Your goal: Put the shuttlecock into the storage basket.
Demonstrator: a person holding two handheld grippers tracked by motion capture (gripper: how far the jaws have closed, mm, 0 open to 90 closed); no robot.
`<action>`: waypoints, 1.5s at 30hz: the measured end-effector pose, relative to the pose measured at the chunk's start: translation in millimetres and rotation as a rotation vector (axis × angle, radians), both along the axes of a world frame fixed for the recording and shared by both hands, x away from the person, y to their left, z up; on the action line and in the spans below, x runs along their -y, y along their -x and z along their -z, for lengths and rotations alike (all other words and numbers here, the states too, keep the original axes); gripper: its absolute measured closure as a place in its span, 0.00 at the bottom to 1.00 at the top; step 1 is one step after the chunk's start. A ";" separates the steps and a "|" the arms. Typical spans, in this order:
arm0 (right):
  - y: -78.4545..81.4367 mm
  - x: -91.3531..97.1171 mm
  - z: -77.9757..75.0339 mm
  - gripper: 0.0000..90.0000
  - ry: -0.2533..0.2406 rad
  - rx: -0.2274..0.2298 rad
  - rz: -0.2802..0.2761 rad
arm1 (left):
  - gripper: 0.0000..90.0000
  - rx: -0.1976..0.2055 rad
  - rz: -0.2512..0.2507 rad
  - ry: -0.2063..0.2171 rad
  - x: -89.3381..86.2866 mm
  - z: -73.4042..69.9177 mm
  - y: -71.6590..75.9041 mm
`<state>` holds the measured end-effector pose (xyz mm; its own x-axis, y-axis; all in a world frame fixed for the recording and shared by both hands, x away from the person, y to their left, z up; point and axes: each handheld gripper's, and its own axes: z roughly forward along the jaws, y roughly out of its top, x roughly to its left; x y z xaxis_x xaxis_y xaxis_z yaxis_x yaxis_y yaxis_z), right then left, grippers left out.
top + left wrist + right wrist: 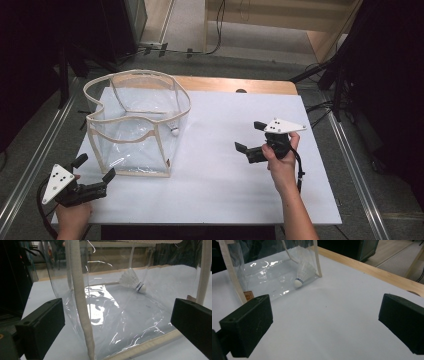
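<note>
bag [135, 125] upright on table [240, 165], open-topped | shuttlecock [303, 273] inside, at right wall | left gripper [95, 172] spread wide, empty, near bag corner | right gripper [250, 136] spread wide, empty, well apart | rim best pinned by left before shuttlecock is reached for from above

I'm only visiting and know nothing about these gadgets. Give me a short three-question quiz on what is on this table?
1. True or false: the shuttlecock lies inside the clear bag.
2. Which gripper is nearer the bag: A) left gripper B) right gripper?
3. Fill in: both grippers' jaws stand ___.

Key: 1 true. 2 A; in the left gripper view the bag's cream-trimmed corner rises between its jaws, untouched. 3 open, holding nothing.
</note>
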<state>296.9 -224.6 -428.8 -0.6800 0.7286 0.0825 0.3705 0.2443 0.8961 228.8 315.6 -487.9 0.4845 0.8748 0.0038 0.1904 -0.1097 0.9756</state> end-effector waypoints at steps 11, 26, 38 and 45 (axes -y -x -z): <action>9.4 17.5 13.3 0.00 -0.002 -0.008 0.038 | 0.00 0.000 0.001 -0.004 -0.1 0.0 0.2; 22.7 43.8 40.3 0.00 0.005 -0.049 0.102 | 0.00 -0.001 0.001 -0.008 0.1 -0.1 0.2; 37.4 65.0 55.9 0.00 0.019 -0.065 0.137 | 0.00 -0.001 0.003 -0.008 0.2 -0.1 0.2; 44.0 74.7 60.9 0.00 0.016 -0.079 0.156 | 0.00 0.001 -0.006 -0.005 0.0 -0.1 0.3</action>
<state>252.9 -299.3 -489.7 -0.5508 0.8262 0.1185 0.4739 0.1927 0.8592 228.5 315.6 -487.8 0.4791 0.8777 0.0082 0.1904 -0.1131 0.9752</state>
